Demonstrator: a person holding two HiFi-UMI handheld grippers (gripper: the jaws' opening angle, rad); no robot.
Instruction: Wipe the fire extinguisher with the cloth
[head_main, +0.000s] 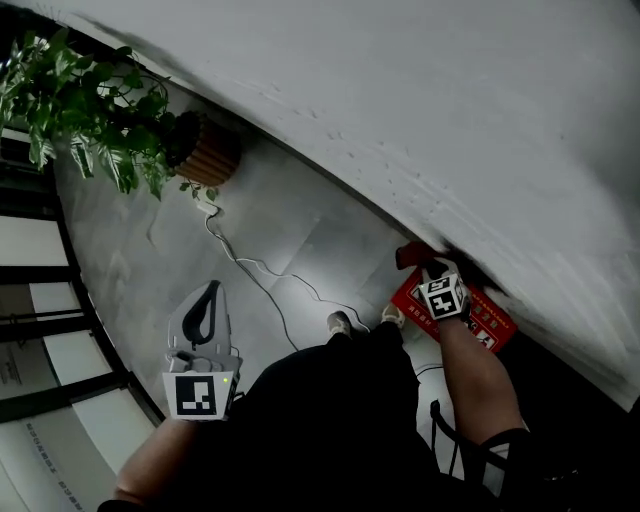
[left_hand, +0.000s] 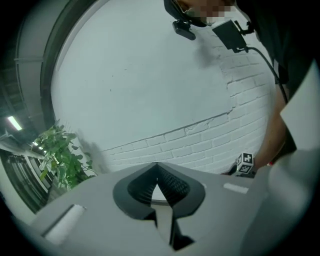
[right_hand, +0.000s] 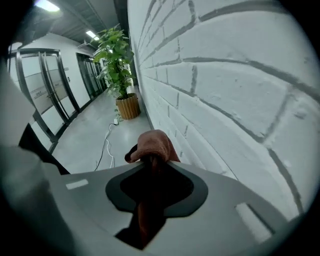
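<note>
Head view, our right gripper (head_main: 428, 268) angled down, pinching the cloth (right_hand: 152, 144), our left gripper (head_main: 207, 298) held out, jaws together.

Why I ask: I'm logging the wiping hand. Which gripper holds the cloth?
The right gripper: a reddish-brown cloth is pinched between its jaws. The left gripper has its jaw tips together with nothing between them.

Potted plant (head_main: 95, 105) against wall (head_main: 450, 110), cable (head_main: 262, 268) on floor (head_main: 150, 250) beside it, cloth (right_hand: 152, 142) in right gripper (right_hand: 150, 160), close beside wall.
</note>
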